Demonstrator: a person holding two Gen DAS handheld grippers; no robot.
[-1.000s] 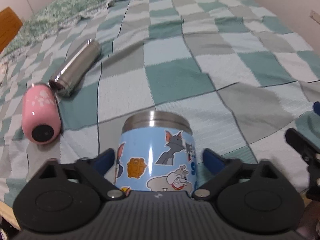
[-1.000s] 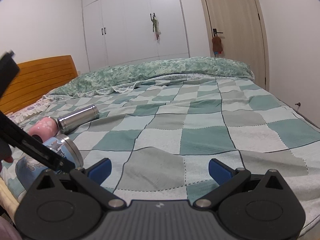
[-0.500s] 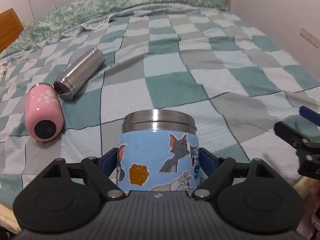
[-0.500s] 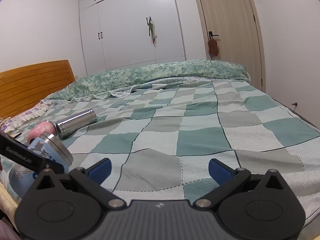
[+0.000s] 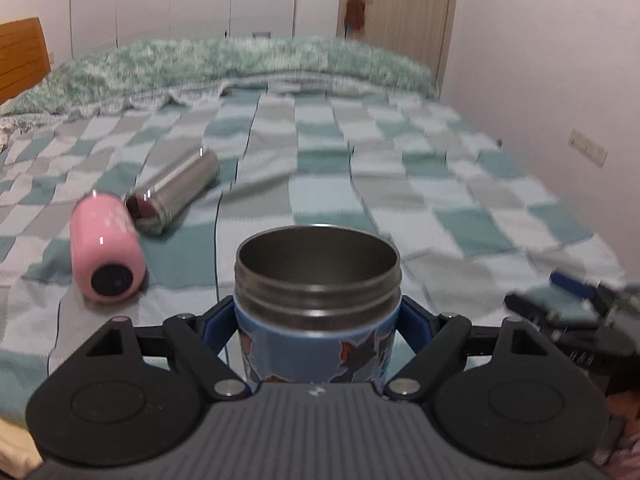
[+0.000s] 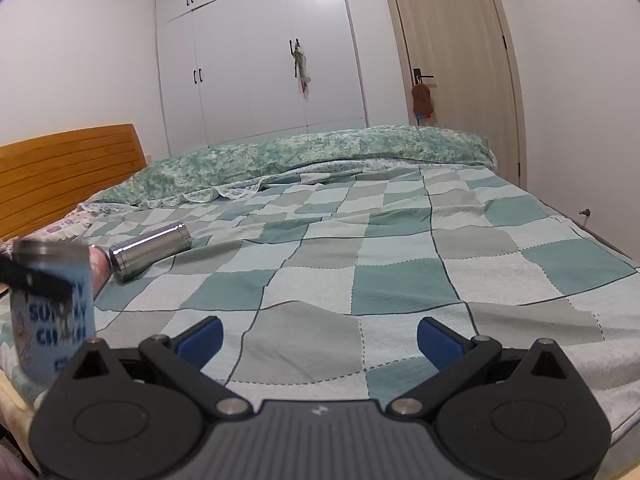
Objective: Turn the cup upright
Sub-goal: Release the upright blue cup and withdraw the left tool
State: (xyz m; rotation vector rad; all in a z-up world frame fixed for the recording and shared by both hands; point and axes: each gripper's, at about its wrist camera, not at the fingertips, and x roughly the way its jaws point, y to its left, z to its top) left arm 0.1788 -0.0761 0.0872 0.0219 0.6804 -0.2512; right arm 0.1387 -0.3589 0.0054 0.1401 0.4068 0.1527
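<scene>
My left gripper is shut on the blue cartoon cup. The cup stands nearly upright, its open steel mouth facing up and a little towards the camera, empty inside. It also shows in the right wrist view at the far left near the bed's front edge, with a black left finger across it. My right gripper is open and empty over the checked bedspread; it shows blurred at the right edge of the left wrist view.
A pink bottle and a steel cup lie on their sides on the bed's left part. A green quilt is heaped at the far side. A wooden headboard is on the left; wall and door on the right.
My left gripper has turned the blue cup from mouth pointing away to nearly upright, so its open mouth now faces up. The right gripper has barely moved.
</scene>
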